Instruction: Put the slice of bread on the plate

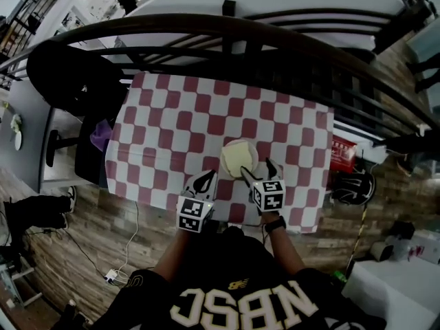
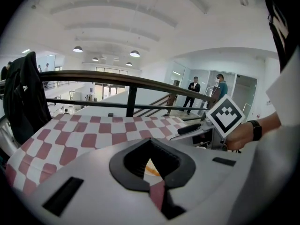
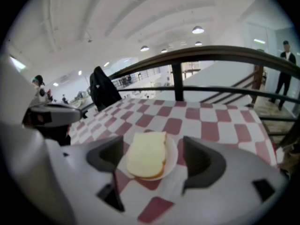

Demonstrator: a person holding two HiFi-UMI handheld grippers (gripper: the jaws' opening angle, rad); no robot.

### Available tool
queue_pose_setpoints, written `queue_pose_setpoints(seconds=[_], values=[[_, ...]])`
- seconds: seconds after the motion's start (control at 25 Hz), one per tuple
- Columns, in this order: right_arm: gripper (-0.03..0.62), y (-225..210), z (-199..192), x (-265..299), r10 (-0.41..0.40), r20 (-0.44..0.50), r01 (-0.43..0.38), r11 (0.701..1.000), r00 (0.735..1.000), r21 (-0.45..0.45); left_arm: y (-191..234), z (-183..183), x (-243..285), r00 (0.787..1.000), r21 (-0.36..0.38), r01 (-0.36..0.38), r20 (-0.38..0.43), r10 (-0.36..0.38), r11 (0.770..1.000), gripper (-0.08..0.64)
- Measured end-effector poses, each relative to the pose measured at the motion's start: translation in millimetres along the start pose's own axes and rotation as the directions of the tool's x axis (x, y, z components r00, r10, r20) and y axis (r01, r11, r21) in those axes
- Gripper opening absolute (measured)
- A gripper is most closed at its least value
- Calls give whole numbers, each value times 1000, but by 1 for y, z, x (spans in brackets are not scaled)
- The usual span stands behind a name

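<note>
Bread slice lies on plate (right gripper jaws apart).

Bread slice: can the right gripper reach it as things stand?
Likely yes: the right gripper is open, the bread slice lies on the plate straight ahead of it, nothing in between.

We find the head view set above the person, looking steeply down on the whole table from well off. Each gripper view rides low behind its own jaws, close over the table, facing the railing. All three share table and railing. The plate shows plainly in the right gripper view, and only, it seems, as a sliver in the left.
</note>
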State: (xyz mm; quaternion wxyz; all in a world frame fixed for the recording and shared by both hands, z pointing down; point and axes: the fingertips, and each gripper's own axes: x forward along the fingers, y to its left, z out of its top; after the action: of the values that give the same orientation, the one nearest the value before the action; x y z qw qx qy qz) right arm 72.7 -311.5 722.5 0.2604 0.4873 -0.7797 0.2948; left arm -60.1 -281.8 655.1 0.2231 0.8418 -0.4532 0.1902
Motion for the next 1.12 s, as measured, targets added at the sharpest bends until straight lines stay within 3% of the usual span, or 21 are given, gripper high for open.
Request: queue_pose_setpoints(seconds=[0.12,0.28,0.44,0.56,0.68,0.8,1.12], values=[[381,4,24,-25,-8,58,10,999,998,-41,-4,26,-1,998,32,-6,56,5,999,18],[231,11,68,-63,-37,194,58,993,980,-103,-5,64,-5,988,52,-32,150,24,998,18],[98,26,108,-103,-22,334,51,996,942,-78,-11,102,-19,970,65,-40,241,23,997,17],[25,44,131,-135,15,439,16,998,898,-66,-22,126,-32,954,74,-21,299,-2,997,18],[15,59,155,-164,46,536,10,995,843,-100,-35,156,-52,915,96,3,402,-41,995,18],[15,65,168,-174,34,555,76,982,831,-174,-39,177,-69,872,127,-25,488,-40,992,18],[15,50,166,-173,-13,557,116,982,830,-149,-36,188,-77,849,139,-26,526,-52,990,18]])
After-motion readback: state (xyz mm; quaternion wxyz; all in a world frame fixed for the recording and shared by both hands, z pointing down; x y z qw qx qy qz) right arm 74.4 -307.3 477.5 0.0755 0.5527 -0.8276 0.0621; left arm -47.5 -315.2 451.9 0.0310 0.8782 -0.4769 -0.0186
